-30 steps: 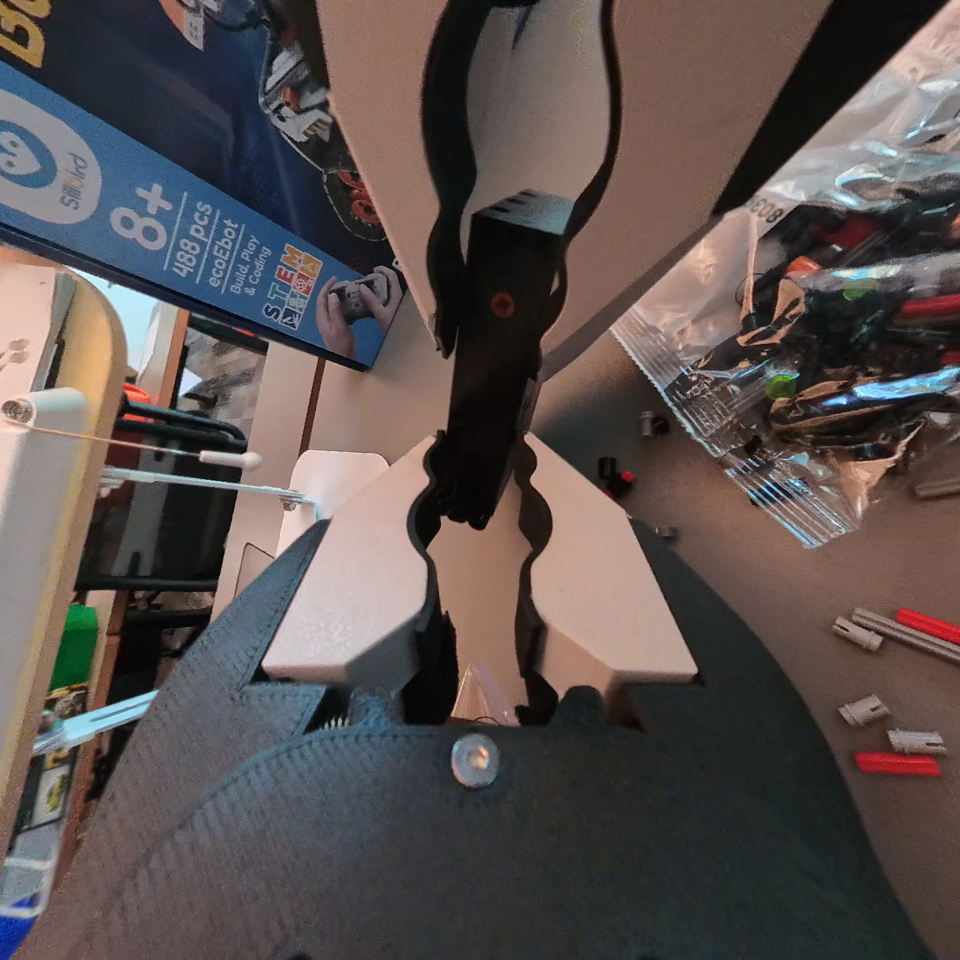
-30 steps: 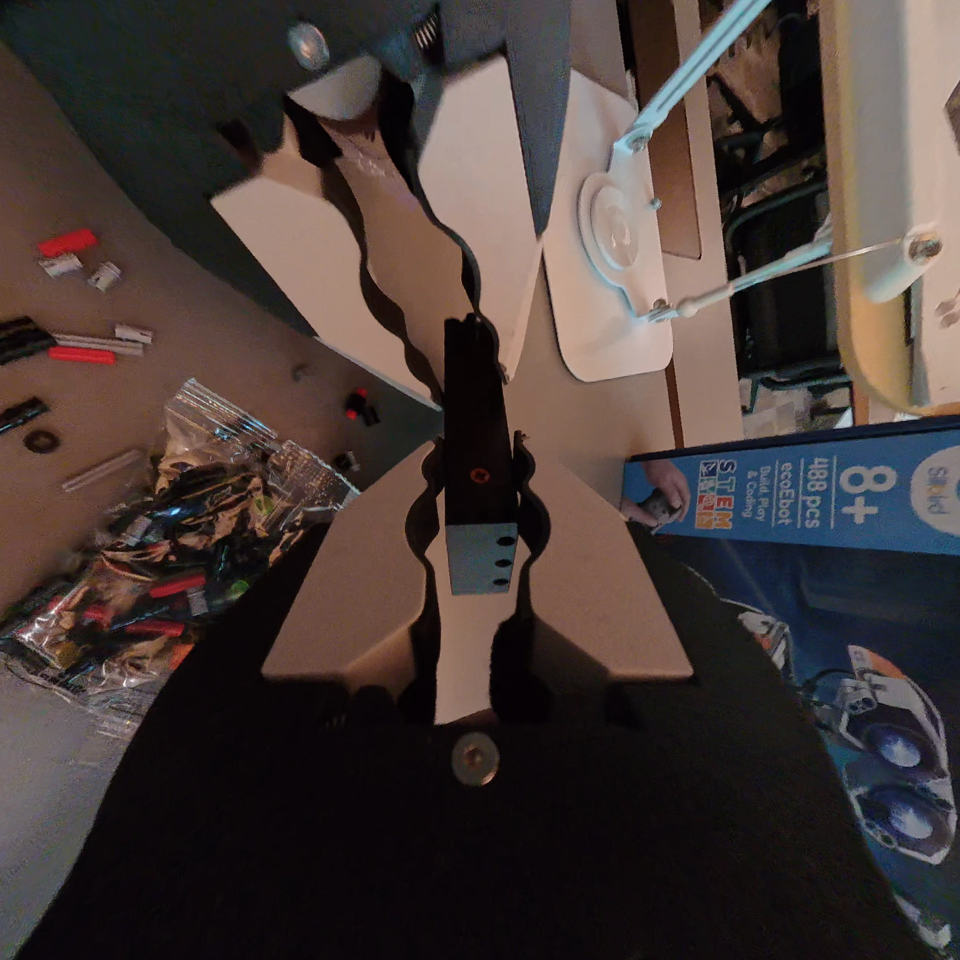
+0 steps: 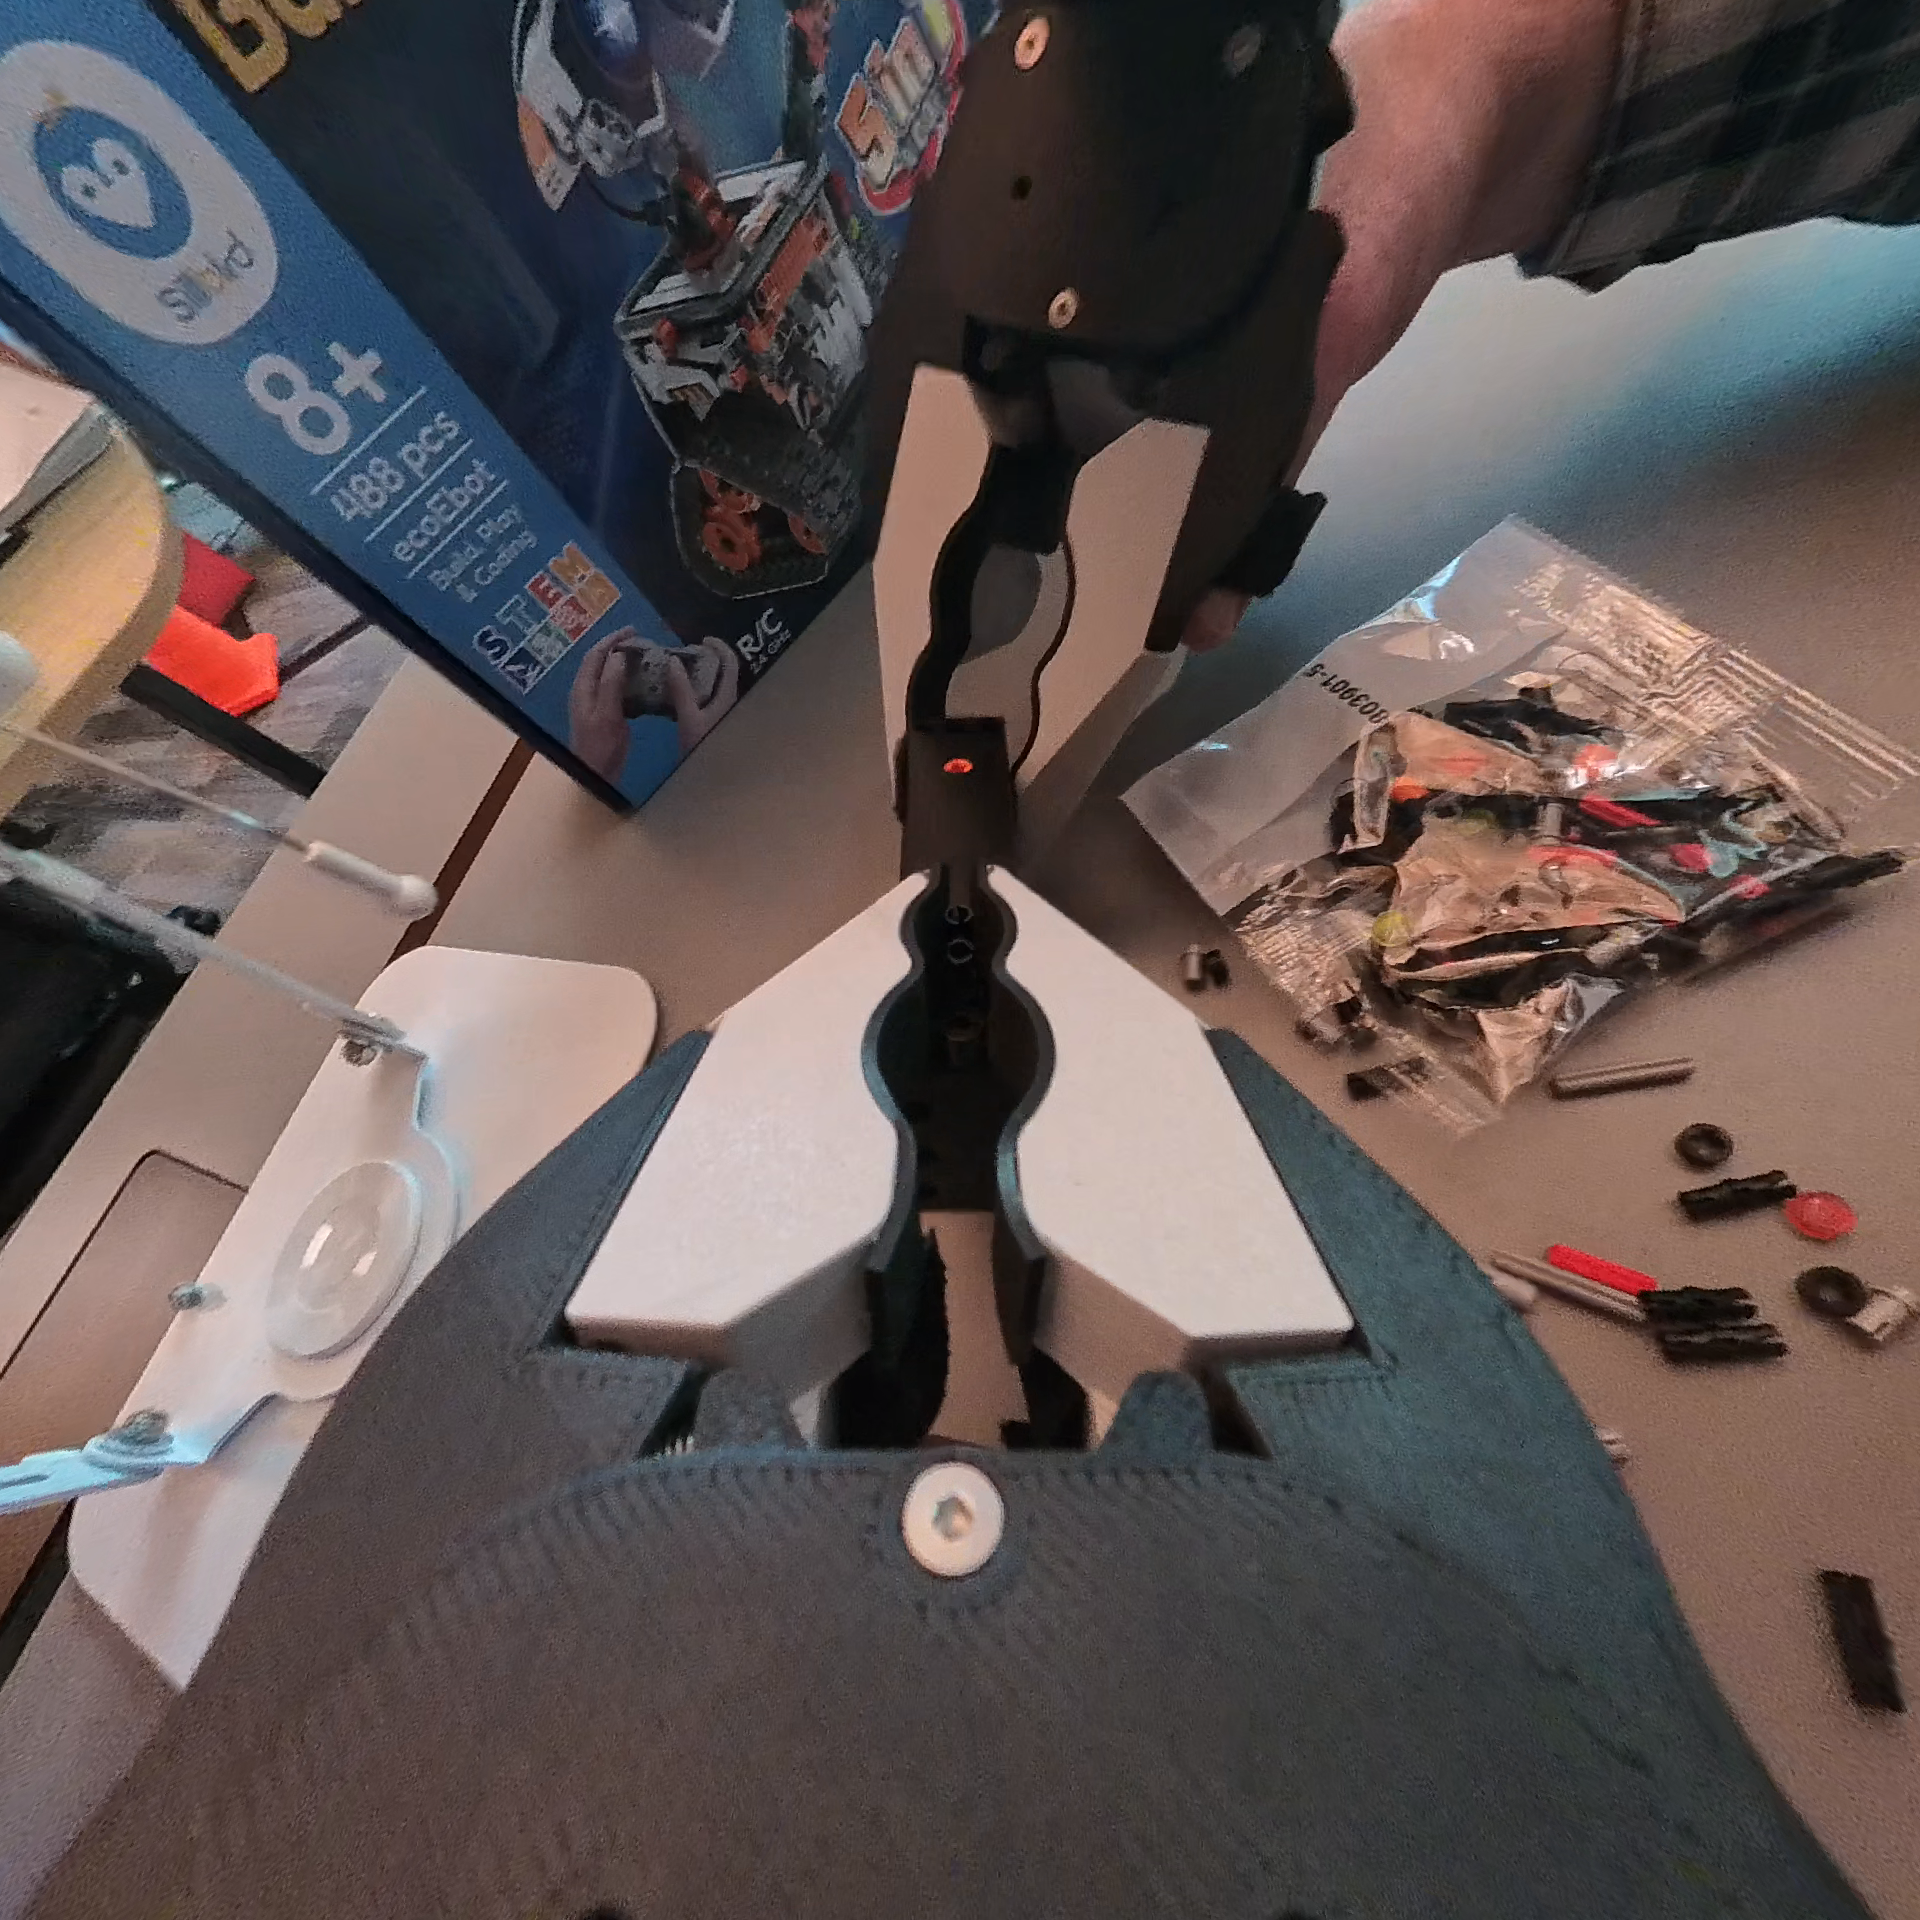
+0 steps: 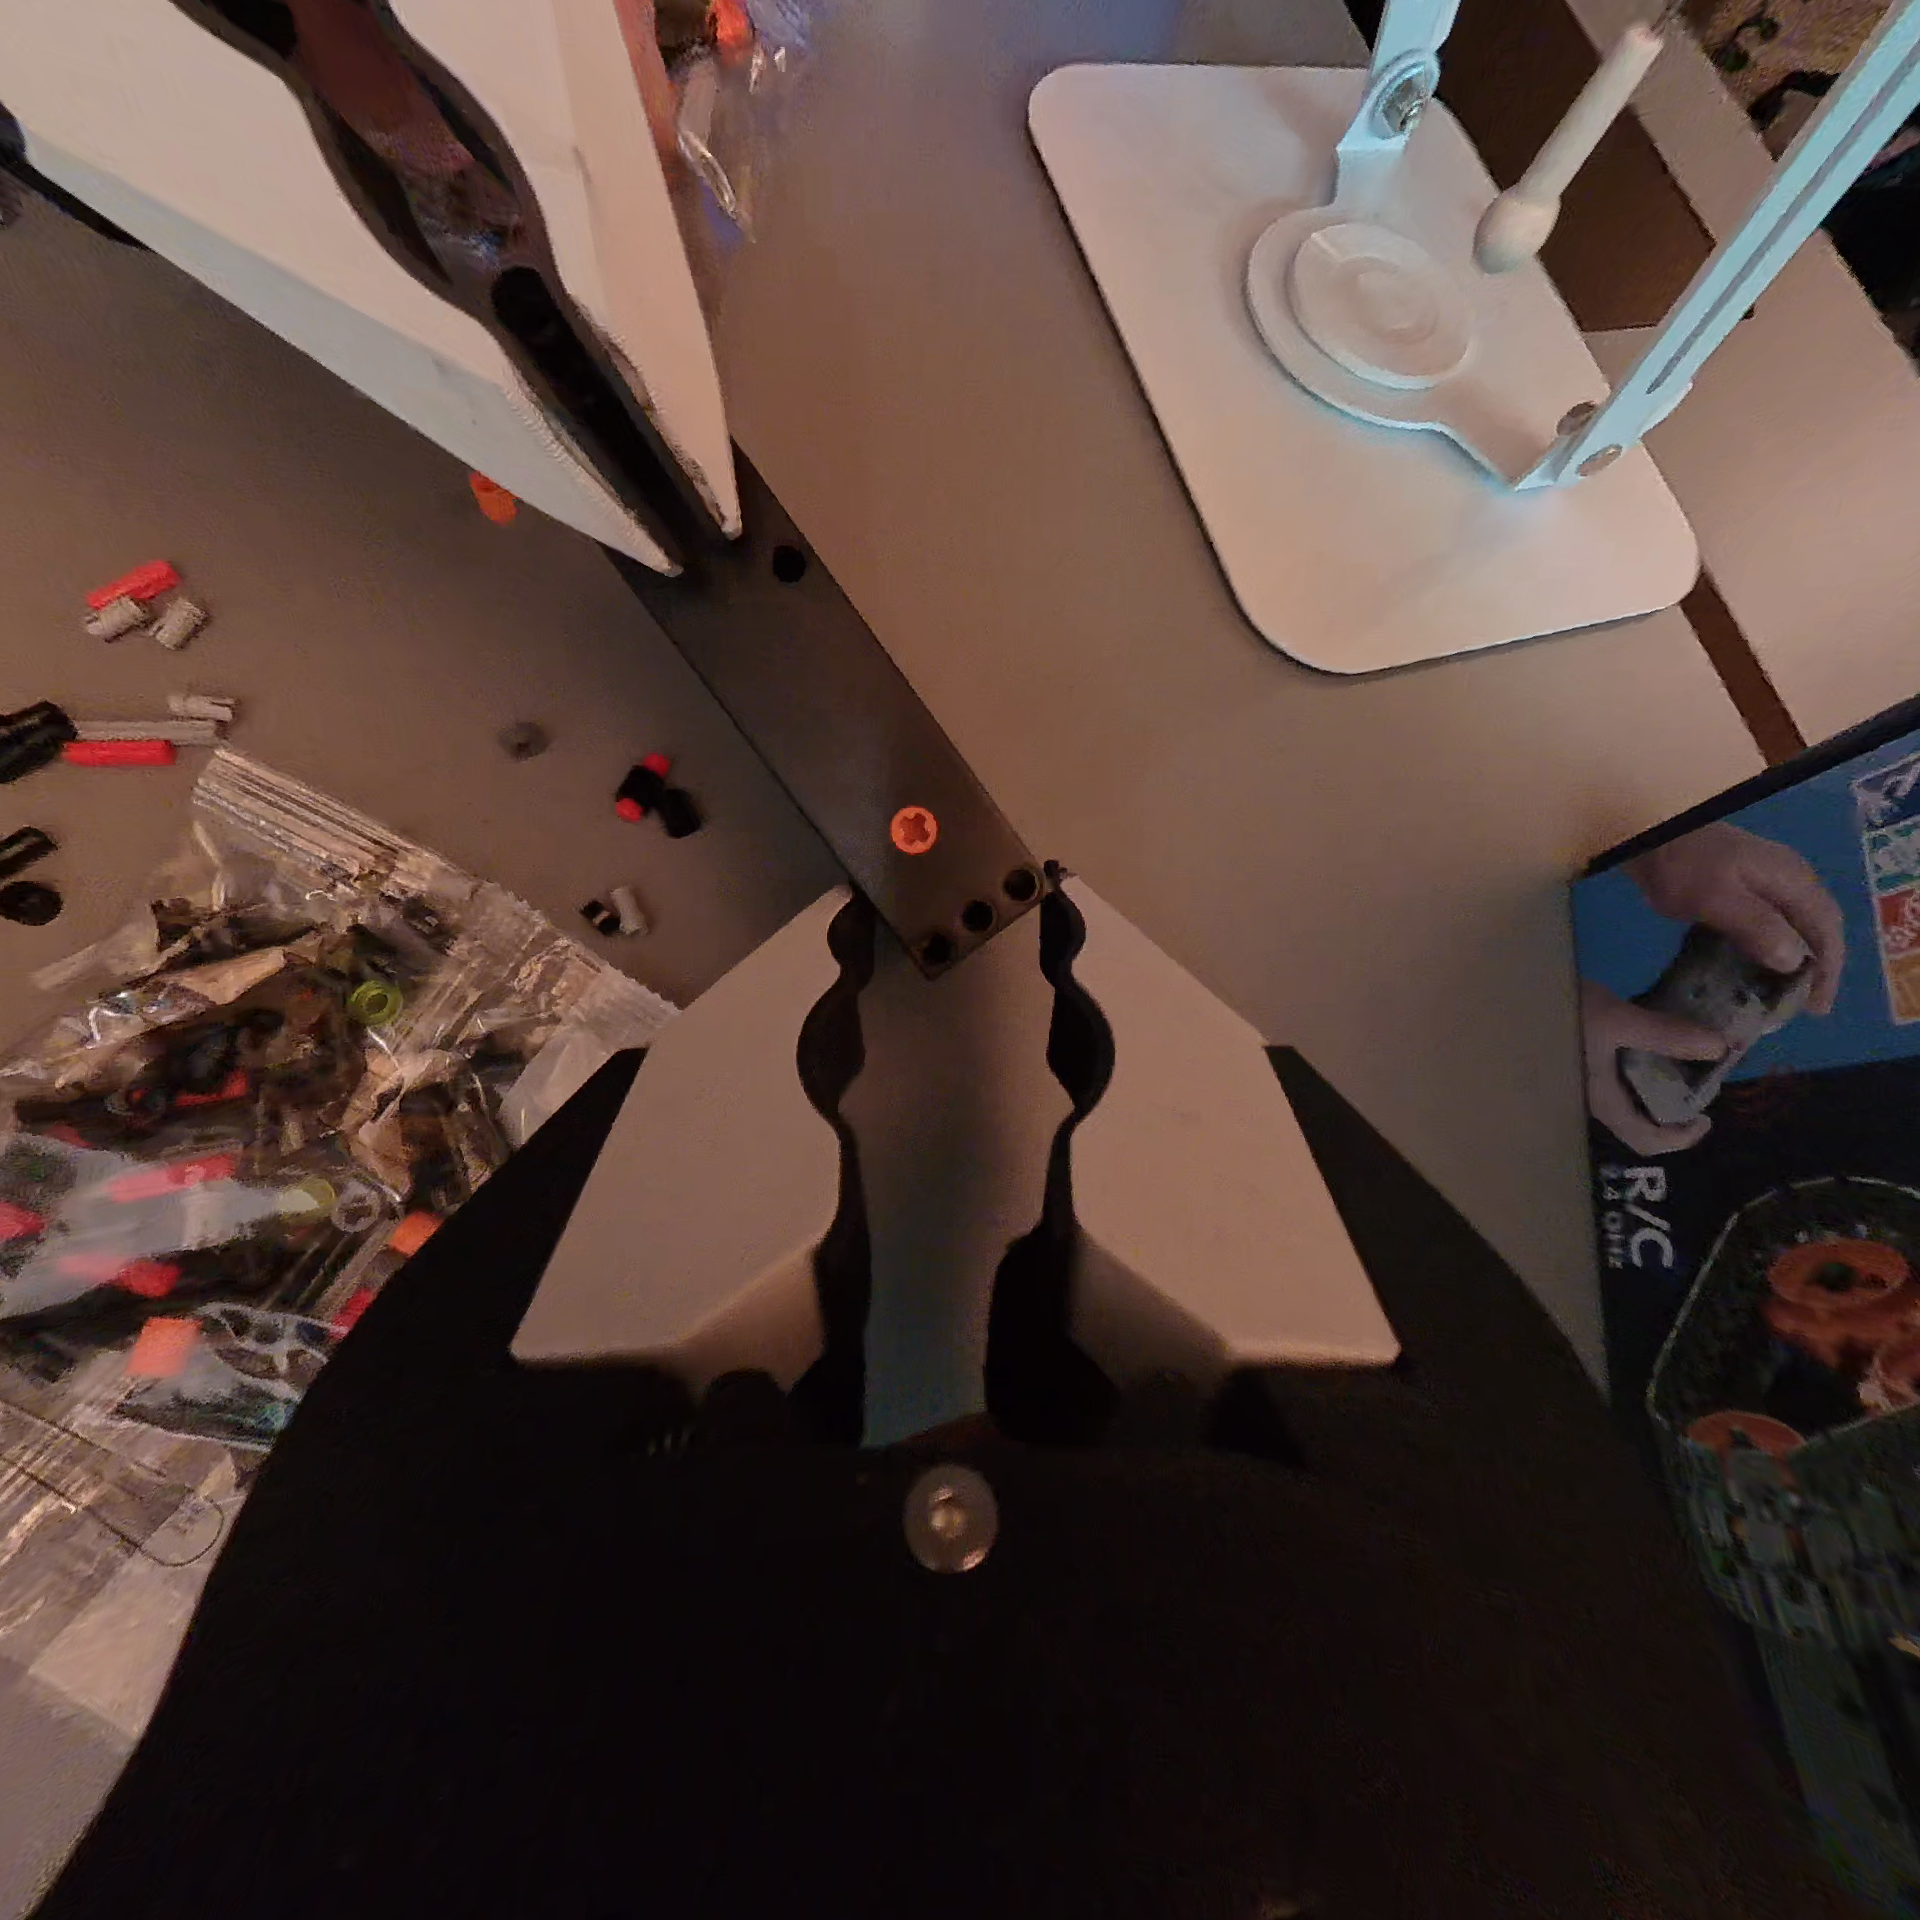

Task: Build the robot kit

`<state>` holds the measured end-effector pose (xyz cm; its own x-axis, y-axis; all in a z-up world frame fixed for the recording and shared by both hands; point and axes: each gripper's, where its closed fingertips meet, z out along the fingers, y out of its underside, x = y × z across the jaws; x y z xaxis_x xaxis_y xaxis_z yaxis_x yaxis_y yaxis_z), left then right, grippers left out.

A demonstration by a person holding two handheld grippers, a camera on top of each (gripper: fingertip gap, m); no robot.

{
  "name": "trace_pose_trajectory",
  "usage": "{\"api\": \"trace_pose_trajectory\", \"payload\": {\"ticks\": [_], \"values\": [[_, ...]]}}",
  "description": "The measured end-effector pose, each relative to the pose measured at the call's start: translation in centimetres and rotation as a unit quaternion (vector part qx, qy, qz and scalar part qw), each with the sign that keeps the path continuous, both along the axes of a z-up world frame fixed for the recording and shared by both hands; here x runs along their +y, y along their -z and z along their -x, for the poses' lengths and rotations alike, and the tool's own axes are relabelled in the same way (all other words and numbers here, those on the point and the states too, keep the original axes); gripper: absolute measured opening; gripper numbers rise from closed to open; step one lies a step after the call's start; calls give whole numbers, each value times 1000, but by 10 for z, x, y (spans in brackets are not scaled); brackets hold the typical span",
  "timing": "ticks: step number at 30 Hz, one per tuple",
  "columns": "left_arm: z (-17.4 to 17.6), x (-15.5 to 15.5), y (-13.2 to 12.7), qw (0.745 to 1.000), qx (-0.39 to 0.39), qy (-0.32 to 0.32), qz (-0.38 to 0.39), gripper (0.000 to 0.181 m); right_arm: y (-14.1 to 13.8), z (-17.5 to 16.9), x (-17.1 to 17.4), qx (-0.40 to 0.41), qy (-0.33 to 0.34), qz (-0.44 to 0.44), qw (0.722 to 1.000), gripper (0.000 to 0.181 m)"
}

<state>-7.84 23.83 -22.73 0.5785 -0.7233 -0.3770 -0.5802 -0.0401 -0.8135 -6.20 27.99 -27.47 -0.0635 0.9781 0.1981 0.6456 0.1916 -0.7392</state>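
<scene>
My left gripper (image 3: 956, 883) is shut on a long black block with holes (image 3: 956, 821) that carries an orange pin (image 3: 954, 766) near its far end. In the right wrist view the block (image 4: 831, 717) runs diagonally from the left gripper (image 4: 696, 520) at the upper left down to my right gripper (image 4: 951, 899). The right gripper's jaws stand apart, with the block's end just between the tips. In the left wrist view the right gripper (image 3: 971, 769) comes down from above, held by a hand in a plaid sleeve (image 3: 1455, 156).
A blue toy box (image 3: 416, 416) stands at the back left. A clear bag of small parts (image 3: 1507, 852) lies at the right, with loose black, red and grey pieces (image 3: 1714, 1299) beside it. A white lamp base (image 3: 468, 1039) sits at the left on the grey table (image 3: 1558, 520). One gripper's finger ends stand about 7 cm off the other's.
The right gripper has opened and drawn back along the block to its end. The left gripper still holds the block, which now sits deeper between its fingers.
</scene>
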Motion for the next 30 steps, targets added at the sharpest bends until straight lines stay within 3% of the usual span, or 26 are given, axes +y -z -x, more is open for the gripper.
{"api": "trace_pose_trajectory", "payload": {"ticks": [1,4,7,11,15,21,25,30], "values": [[4,2,0,1000,4,-8,-3,2,-3,-1,2,-4,6,-17,1000,29],[12,7,-7,999,28,-29,-20,29,-17,-9,10,-43,37,-98,994,27],[8,9,-13,994,83,-38,-52,38,-37,-9,2,-81,43,-166,982,26],[6,12,-5,981,166,-61,-81,33,-60,3,-20,-124,33,-267,955,26],[12,11,-19,988,116,-70,-77,27,-81,13,-36,-105,24,-299,948,24],[16,8,-37,996,-1,-61,-67,26,-108,20,-42,24,22,-235,971,26],[20,7,-57,992,-87,-57,-70,25,-130,14,-38,142,44,-101,984,55],[8,-8,-83,979,-195,3,-65,23,-125,11,-43,212,10,58,976,58]]}}
